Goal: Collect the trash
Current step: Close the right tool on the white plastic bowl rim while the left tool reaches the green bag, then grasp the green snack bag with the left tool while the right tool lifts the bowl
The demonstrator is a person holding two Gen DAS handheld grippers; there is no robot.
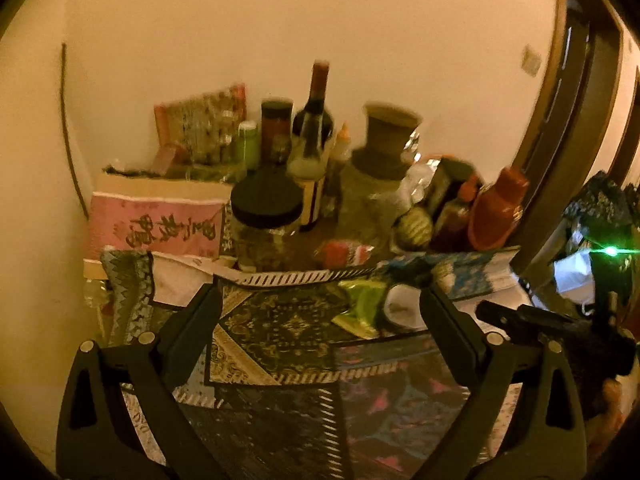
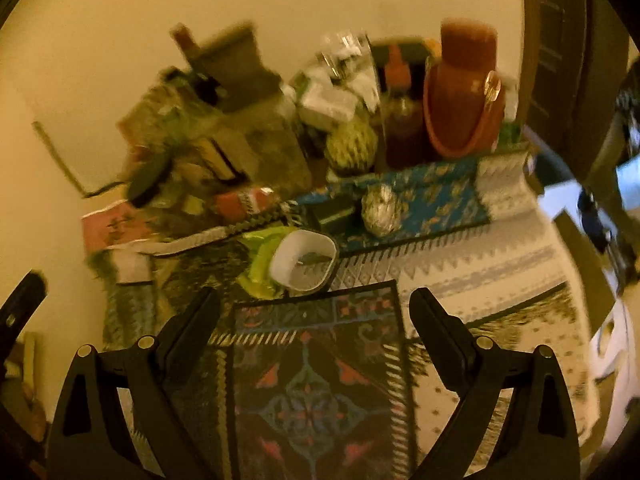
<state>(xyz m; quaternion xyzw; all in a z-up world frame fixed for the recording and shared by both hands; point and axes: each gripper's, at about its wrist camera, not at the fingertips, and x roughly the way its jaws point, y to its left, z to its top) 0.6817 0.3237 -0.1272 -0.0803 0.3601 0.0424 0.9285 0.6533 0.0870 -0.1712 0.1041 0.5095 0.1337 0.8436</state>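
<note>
Both tools are spread wide and carry nothing: the left hand-held gripper (image 1: 320, 304) and the right hand-held gripper (image 2: 314, 304) each hover over the patterned cloths covering the surface (image 2: 500, 248). The likely trash lies together toward the middle of the surface, ahead of both: a crumpled green wrapper (image 2: 262, 260) touching the left side of a white cup (image 2: 304, 260) that is tipped with its mouth toward the right wrist camera, and a foil ball (image 2: 380, 208) beyond it, nearer the far edge. In the right wrist view the cup sits almost dead ahead, just beyond the fingertips, slightly left of the centre line; in the left wrist view the green wrapper (image 1: 360, 308) and cup (image 1: 402, 306) lie ahead and right of centre. The right one looks nearer, I judge. The wrapper's long axis runs roughly from the near edge toward the far edge, leaning right; the cup's axis points back toward the near edge. Jars and bottles (image 1: 312, 120) crowd the far edge against the wall, so a short forward reach should do.
</note>
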